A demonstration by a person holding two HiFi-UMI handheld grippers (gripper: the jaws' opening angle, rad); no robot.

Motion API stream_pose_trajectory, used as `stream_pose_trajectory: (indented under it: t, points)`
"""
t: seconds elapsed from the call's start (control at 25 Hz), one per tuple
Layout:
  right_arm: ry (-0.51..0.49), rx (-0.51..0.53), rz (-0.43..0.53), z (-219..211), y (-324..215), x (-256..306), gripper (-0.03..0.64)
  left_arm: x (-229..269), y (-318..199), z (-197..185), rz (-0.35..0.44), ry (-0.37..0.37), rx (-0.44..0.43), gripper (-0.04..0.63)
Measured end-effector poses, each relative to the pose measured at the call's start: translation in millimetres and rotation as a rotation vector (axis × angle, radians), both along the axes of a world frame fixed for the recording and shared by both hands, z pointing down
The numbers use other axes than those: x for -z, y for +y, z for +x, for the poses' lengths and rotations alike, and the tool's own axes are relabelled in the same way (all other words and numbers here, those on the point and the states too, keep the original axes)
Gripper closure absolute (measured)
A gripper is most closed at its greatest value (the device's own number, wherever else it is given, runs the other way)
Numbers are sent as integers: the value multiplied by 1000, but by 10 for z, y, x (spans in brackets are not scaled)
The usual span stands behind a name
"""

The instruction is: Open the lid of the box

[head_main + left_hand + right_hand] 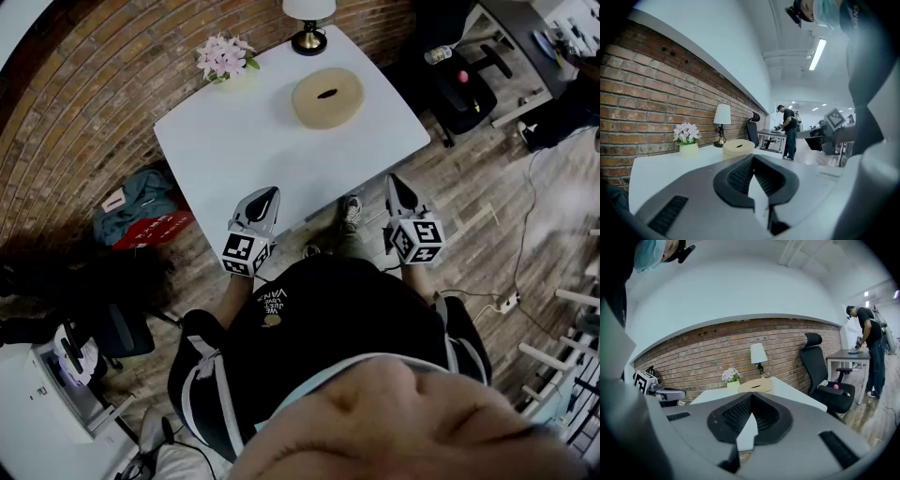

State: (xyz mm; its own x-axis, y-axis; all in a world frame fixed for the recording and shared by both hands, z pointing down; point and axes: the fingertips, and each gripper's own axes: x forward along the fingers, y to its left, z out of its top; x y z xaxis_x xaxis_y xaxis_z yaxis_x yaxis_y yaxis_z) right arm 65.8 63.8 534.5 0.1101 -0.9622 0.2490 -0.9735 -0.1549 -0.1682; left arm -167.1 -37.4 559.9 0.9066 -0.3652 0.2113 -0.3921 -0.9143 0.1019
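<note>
**Head view:** The only clear markings are the black-and-white square patterns on the two marker cubes (white lettering on the person's dark shirt is too small to read for sure). The left hand-held gripper (269, 194) has its tip over the near edge of the white surface (272, 155). The right hand-held gripper (395, 182) hangs just off that same edge, above the wooden floor. The box (327, 97) is round and beige, with a dark slot in its closed lid. It sits toward the far side, well apart from both grippers, with bare surface between. Beyond it are a pot of pink flowers (225, 58) and a lamp (308, 23).

**Left gripper view:** The left hand-held gripper (753, 161) has its jaws closed together with nothing between them. The box (738, 147) stands ahead, with the flowers (686, 133) to its left against the brick wall.

**Right gripper view:** The right hand-held gripper (750, 403) is also pressed closed and empty. The box (757, 386) is partly hidden behind its jaws. A black office chair (820, 376) stands to the right of the surface.
</note>
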Motion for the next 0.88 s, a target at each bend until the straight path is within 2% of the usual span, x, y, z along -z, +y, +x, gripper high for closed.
stream_pose_trajectory:
  t: [0.4,0.68,0.88]
  points:
    - [-9,-4,4,-15,112,-5,614,60,163,45,-16,30,-18,586]
    - [-48,46,76,124,-34,91,614,53,116,138,-18,21,43,586]
    - [-41,110,85,297,-217,136,614,77,63,369,-21,28,86,585]
